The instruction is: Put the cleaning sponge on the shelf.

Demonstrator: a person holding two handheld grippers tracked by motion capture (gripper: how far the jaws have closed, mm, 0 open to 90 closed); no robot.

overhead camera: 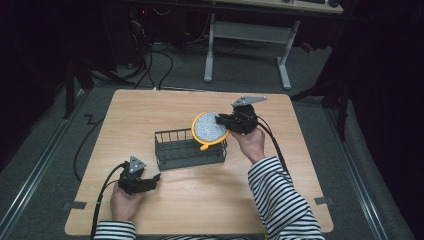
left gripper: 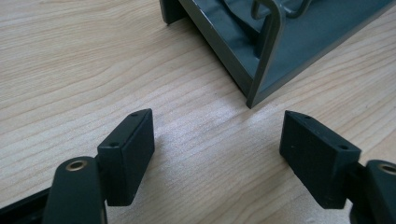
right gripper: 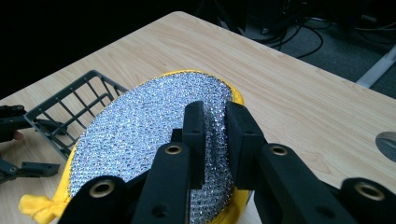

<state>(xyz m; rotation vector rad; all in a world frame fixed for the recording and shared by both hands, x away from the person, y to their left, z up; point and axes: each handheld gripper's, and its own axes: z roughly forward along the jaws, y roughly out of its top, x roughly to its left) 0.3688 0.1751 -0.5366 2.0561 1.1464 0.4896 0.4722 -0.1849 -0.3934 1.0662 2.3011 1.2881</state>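
A round scrubbing pad (overhead camera: 208, 127) with a silver mesh face and a yellow rim hangs tilted over the right end of a dark grey wire rack (overhead camera: 175, 150). My right gripper (overhead camera: 223, 120) is shut on the pad's right edge; in the right gripper view its jaws pinch the silver pad (right gripper: 154, 126) from both sides, with the rack (right gripper: 70, 109) below it to the left. My left gripper (overhead camera: 155, 178) rests open on the table, in front of the rack's left part. The left gripper view has its jaws wide apart, with the rack's corner (left gripper: 261, 70) just ahead.
The wooden table (overhead camera: 200, 200) has bare room in front of the rack and behind it. Cables trail from both grippers off the near edge. A white desk frame (overhead camera: 247, 47) and floor cables lie beyond the far edge.
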